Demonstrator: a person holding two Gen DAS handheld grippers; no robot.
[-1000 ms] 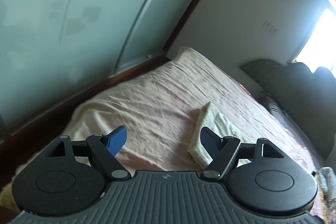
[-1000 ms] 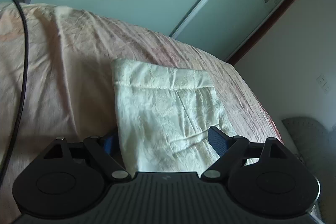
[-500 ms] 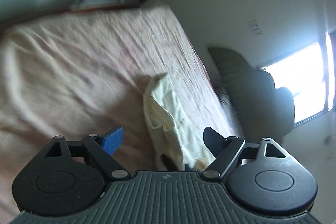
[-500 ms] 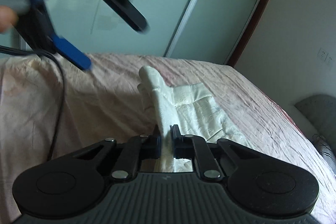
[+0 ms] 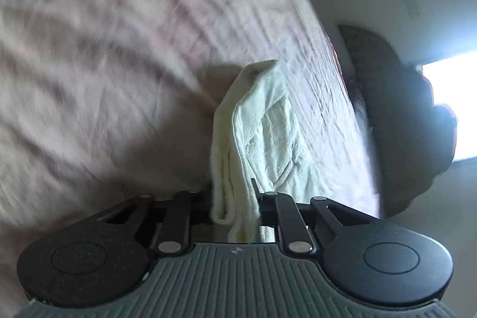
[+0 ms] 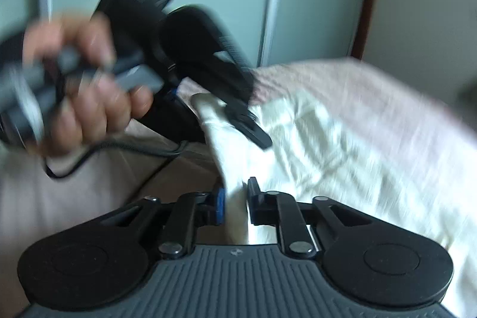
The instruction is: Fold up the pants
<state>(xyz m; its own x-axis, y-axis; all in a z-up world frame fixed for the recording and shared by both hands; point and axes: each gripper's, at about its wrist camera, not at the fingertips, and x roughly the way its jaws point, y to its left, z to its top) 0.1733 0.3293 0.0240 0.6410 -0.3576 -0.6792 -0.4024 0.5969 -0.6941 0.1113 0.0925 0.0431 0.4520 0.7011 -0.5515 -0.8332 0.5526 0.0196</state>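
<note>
Pants (image 5: 256,139) on the bed (image 5: 104,49), cream cloth pinched between closing left fingers (image 5: 255,192) and opening right fingers (image 6: 252,187)

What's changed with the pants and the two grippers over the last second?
Both grippers went from wide open to gripping the cream pants. The right gripper clamped first and its jaws are easing open; the left gripper swung down and is closing on the raised edge. The bedsheet is unchanged.

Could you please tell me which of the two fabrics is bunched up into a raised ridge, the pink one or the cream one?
The cream pants: they stand up in a gathered ridge, while the pink bedsheet lies spread out flat beneath them.
</note>
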